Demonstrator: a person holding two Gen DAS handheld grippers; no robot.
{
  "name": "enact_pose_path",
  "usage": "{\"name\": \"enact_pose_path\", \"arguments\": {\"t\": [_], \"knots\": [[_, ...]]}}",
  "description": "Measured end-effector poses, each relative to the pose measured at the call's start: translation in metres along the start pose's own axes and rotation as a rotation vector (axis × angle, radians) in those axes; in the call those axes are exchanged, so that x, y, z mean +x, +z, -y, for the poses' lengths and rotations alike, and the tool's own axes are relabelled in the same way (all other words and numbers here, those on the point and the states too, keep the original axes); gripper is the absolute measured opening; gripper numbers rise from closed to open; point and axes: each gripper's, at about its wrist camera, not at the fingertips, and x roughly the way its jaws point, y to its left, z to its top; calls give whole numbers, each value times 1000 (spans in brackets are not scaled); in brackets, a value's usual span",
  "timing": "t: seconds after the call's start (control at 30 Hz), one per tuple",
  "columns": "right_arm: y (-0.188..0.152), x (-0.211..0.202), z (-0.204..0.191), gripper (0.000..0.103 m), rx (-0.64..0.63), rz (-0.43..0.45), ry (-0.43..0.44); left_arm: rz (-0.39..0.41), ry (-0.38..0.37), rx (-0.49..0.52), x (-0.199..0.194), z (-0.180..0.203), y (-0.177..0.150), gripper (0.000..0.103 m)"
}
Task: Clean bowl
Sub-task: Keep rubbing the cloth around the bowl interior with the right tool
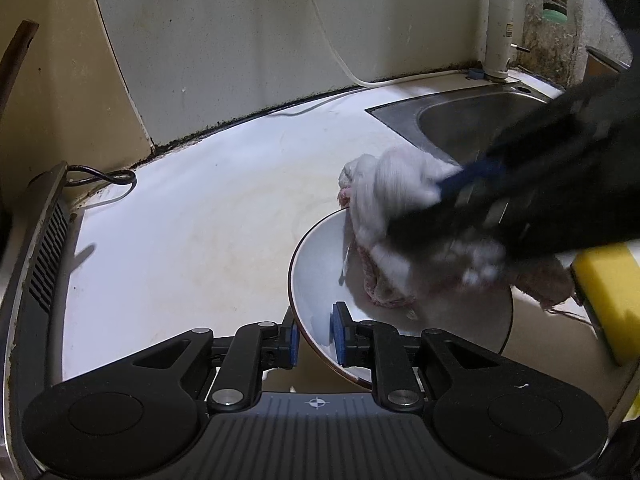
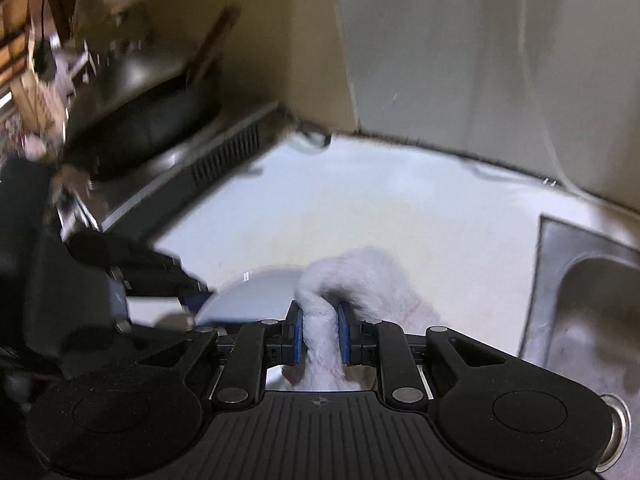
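Note:
A white bowl (image 1: 320,272) with a dark rim sits on the white counter. My left gripper (image 1: 314,330) is shut on the bowl's near rim, one pad inside and one outside. My right gripper (image 2: 319,334) is shut on a white cloth (image 2: 320,336) with pink marks. In the left wrist view the cloth (image 1: 392,208) lies in and over the far side of the bowl, blurred with motion, with the right gripper (image 1: 460,188) above it. The bowl (image 2: 248,296) shows partly in the right wrist view, beside the left gripper's body (image 2: 120,276).
A steel sink (image 1: 472,120) and a tap (image 1: 498,32) are at the back right. A yellow sponge (image 1: 608,296) lies right of the bowl. A stove edge (image 1: 44,248) with a cable (image 1: 104,178) borders the left. A dark pan (image 2: 136,120) sits on the stove.

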Motion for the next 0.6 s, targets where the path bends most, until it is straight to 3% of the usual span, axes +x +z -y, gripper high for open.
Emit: {"name": "enact_pose_path", "arguments": {"t": [0.33,0.43,0.5,0.57,0.6], "knots": [[-4,-19,1,18,-55,43,-165,0,-1,3,-1,2,-1,20],[-6,-24,6,19,-49,72,-152,-1,-1,3,-2,3,-1,20],[-8,-30,6,31,-17,117,-96,-2,-3,0,-2,3,-1,21],[-9,-32,6,67,28,136,-33,-3,-4,-3,-2,3,-1,21],[-9,-31,4,73,26,132,-21,-3,-4,-3,-1,3,-2,21]]}}
